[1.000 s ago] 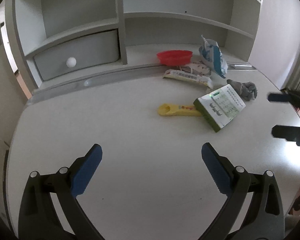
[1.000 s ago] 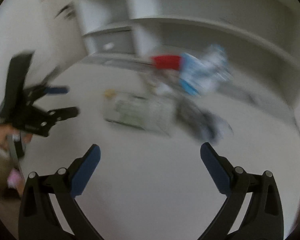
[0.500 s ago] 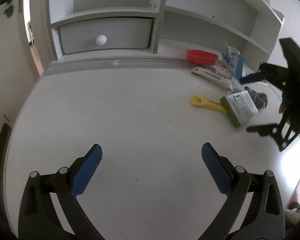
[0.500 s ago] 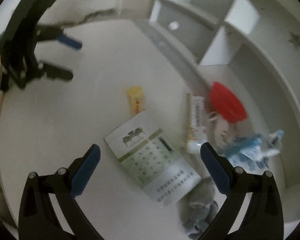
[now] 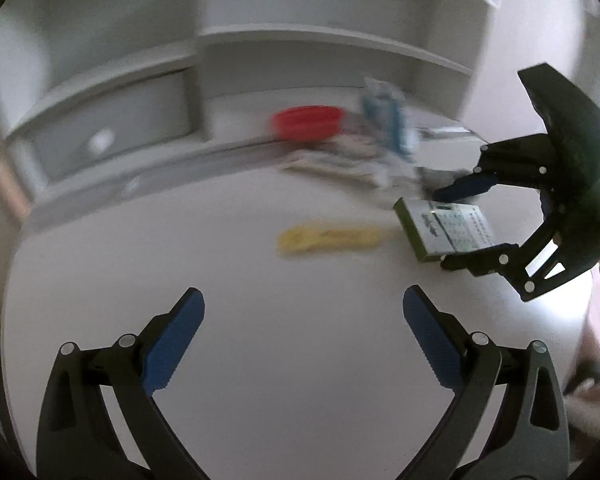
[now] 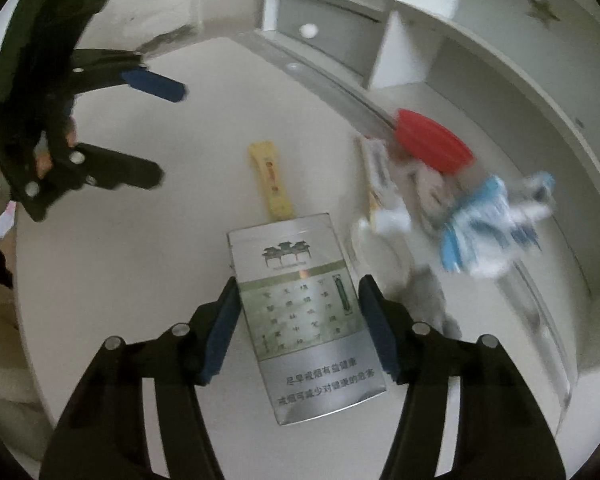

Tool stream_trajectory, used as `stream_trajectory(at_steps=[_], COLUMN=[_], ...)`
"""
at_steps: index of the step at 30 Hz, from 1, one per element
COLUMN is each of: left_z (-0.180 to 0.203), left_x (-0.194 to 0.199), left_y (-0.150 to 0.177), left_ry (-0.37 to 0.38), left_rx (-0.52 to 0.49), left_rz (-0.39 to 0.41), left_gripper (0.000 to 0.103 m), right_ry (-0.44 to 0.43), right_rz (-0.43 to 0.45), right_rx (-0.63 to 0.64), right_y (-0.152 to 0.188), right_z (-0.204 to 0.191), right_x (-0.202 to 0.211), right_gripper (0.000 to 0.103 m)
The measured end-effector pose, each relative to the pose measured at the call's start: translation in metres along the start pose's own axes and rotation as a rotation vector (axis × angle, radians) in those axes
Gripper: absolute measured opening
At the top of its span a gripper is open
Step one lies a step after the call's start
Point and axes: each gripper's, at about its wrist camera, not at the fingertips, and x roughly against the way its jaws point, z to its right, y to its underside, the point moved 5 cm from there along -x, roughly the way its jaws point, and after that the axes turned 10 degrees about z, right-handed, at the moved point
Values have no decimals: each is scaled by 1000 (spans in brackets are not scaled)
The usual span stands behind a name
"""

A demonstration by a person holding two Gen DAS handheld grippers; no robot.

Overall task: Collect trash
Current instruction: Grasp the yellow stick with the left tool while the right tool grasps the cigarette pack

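Observation:
A silver and green cigarette box lies flat on the white desk; it also shows in the left wrist view. My right gripper has its jaws on either side of the box, pads at or nearly touching its long edges. Past the box lie a yellow wrapper, a white wrapper and a blue and white bag. My left gripper is open and empty above the bare desk, well short of the trash.
A red bowl sits at the foot of the white shelf unit. A grey cloth lies right of the box. A drawer with a white knob is at the back left.
My right gripper has dropped down onto the cigarette box and narrowed its jaws around it. The left wrist view has swung back toward the trash.

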Motion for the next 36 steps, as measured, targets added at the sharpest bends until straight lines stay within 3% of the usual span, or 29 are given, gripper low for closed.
stream_trajectory(at_steps=[4, 6, 8, 11, 13, 16, 19, 20, 21, 22, 32, 36], left_z=[26, 34, 38, 37, 37, 35, 35, 36, 37, 40, 40, 60], left_x=[-27, -43, -57, -72, -72, -71, -68, -66, -65, -63, -68, -50], left_y=[-19, -23, -24, -18, -17, -16, -13, -12, -11, -9, -16, -20], left_ry=[63, 104, 134, 152, 194, 231, 267, 274, 279, 271, 104, 125], left_rx=[-221, -303, -381, -475, -501, -492, -463, -452, -430, -414, -272, -248], left_rz=[-67, -127, -179, -246, -248, -266, -266, -260, -254, -241, -160, -101], left_gripper=[96, 91, 76, 68, 65, 51, 32, 21, 18, 18, 17, 17], right_ry=[88, 132, 163, 195, 214, 226, 216, 203, 177, 180, 247, 261], right_rz=[-24, -50, -72, -70, -72, -92, -96, -92, -81, -67, -32, 8], right_rx=[-121, -191, -270, -341, -356, -336, -344, -360, -388, -397, -435, -481], right_y=[28, 50, 74, 98, 107, 110, 106, 102, 96, 95, 99, 105], right_z=[19, 34, 48, 61, 65, 63, 65, 67, 64, 65, 52, 52], right_x=[22, 30, 35, 45, 56, 56, 52, 44, 31, 32, 39, 48], right_gripper=[59, 59, 59, 59, 60, 78, 78, 72, 67, 61, 60, 60])
